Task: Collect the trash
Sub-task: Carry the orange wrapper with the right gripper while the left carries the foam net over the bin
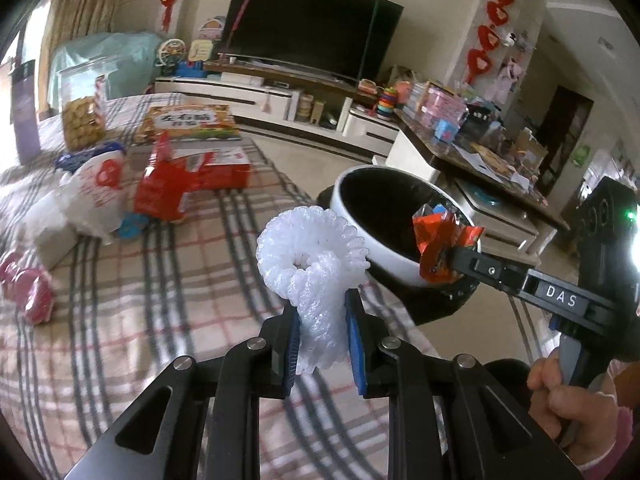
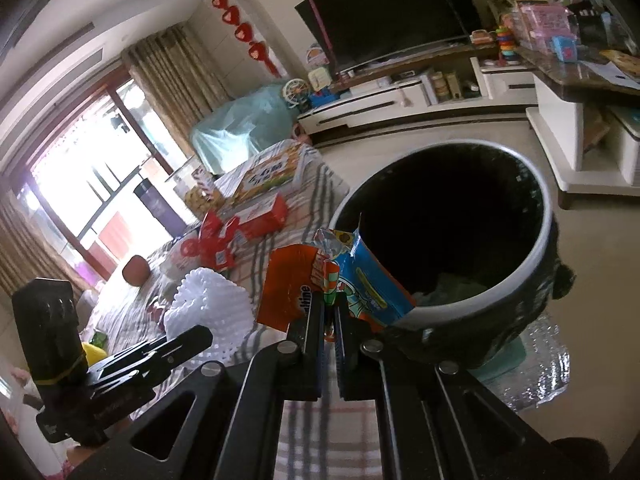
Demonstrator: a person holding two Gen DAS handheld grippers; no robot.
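the trash bin stands on the floor just beside the edge of the bed. the left tool holds a foam net over the bed, to the left of the bin. the right tool holds snack wrappers at the bin's near rim. farther back on the bed lie a bag, some boxes and a book. something lies down in the bin, maybe more trash. behind it all, a tv stands on a low cabinet.

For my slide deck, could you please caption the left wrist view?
Left gripper carries white foam netting toward the bin; right gripper holds snack wrappers.
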